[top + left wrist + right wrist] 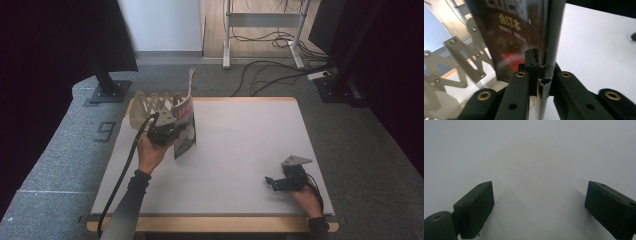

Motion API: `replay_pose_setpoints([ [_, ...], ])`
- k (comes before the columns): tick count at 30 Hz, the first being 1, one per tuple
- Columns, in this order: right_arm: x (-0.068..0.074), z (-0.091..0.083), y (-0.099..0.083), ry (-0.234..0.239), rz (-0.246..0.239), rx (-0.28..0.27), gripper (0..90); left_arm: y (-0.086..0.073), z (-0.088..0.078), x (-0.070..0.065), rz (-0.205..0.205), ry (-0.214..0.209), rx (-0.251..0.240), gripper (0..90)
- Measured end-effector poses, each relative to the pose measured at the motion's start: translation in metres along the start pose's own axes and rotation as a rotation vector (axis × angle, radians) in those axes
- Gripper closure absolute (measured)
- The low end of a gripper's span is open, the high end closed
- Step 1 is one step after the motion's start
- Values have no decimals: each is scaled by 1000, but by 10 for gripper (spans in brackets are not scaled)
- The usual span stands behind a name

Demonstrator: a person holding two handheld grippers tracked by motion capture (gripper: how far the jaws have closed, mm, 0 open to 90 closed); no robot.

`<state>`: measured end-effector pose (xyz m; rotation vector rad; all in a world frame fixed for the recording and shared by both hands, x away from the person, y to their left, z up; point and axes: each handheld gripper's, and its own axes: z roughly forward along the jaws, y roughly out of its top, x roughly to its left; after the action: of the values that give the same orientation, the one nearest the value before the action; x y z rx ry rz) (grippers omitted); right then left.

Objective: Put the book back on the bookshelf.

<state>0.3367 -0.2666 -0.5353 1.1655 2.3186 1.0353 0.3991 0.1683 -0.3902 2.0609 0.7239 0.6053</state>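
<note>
- The thin glossy magazine with a dark cover, red patch and gold lettering [184, 127] stands on edge at the back left of the white-topped desk [240, 150], just beside a pale wooden expanding lattice rack [150, 107]
- The left gripper [167, 131] has its jaws pressed together on the magazine near its lower edge; in the left gripper view the pads pinch the magazine [511, 37] by its spine or fore edge, which of the two is hard to tell at this close range
- It should handle as light and floppy: the top pages already curl away above the grip, so a hold low down lets the upper part sag
- The cover looks slick, so a firm pinch close to the bound edge, where the sheets are stiffest, is the safer place to hold it
- The paper at the pinch looks slightly nicked, so it may tear or crease if twisted
- The right gripper [280, 182] rests on the desk at the front right, jaws spread wide over bare surface, holding nothing
</note>
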Motion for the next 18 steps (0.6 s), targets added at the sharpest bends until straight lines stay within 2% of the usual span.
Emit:
replay_pose_setpoints([
  [3, 1, 0, 0, -4, 0, 1, 83, -1, 2, -5, 21, -14, 14, 702],
  [6, 1, 0, 0, -4, 0, 1, 83, -1, 5, -9, 22, -30, 21, 659],
  [10, 1, 0, 0, -2, -1, 1, 83, -2, 7, -14, 22, -30, 39, 546],
  [13, 1, 0, 0, -1, 0, 0, 83, -3, 5, -18, 29, -31, 50, 502],
  [16, 1, 0, 0, -1, -2, 0, 83, -7, 1, -20, 22, -45, 49, 491],
  [18, 1, 0, 0, -1, -3, 0, 83, -9, -2, -21, 33, -39, 50, 488],
])
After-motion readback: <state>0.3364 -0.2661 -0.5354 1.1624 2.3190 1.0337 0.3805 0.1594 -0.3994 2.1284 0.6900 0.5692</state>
